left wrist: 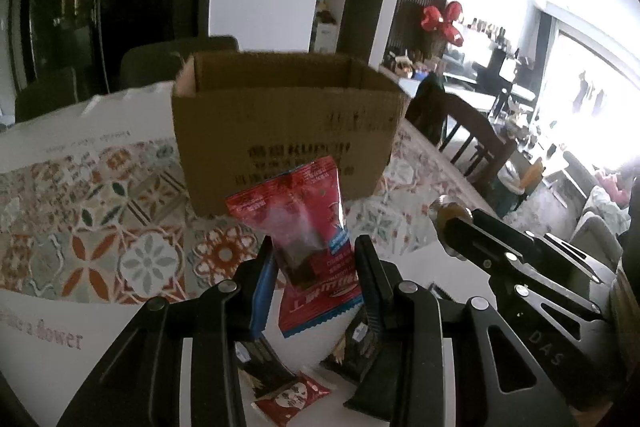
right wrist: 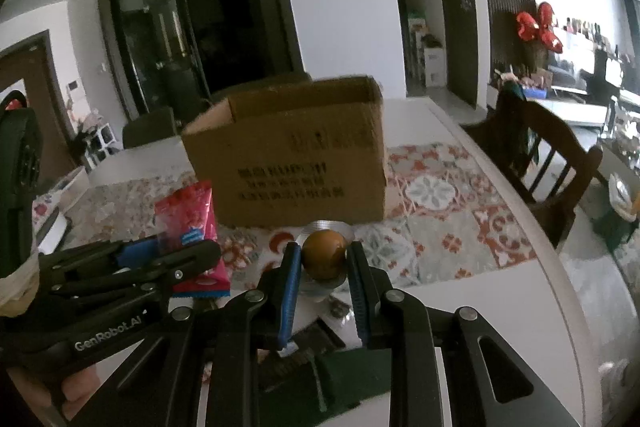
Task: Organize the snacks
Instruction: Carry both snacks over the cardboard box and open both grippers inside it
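Observation:
An open cardboard box [left wrist: 284, 123] stands on the patterned tablecloth ahead of both grippers; it also shows in the right wrist view [right wrist: 296, 155]. My left gripper [left wrist: 314, 255] is shut on a red snack packet [left wrist: 308, 227], held upright above the table in front of the box. The packet also shows in the right wrist view [right wrist: 192, 227]. My right gripper [right wrist: 324, 259] is shut on a brown round snack in clear wrap [right wrist: 324, 259], held just short of the box's front wall.
Several more snack packets [left wrist: 292, 395] lie on the white table below the left gripper. Dark packets [right wrist: 304, 351] lie under the right gripper. A wooden chair [right wrist: 548, 155] stands at the table's right edge. The right gripper's body [left wrist: 520, 267] is at right.

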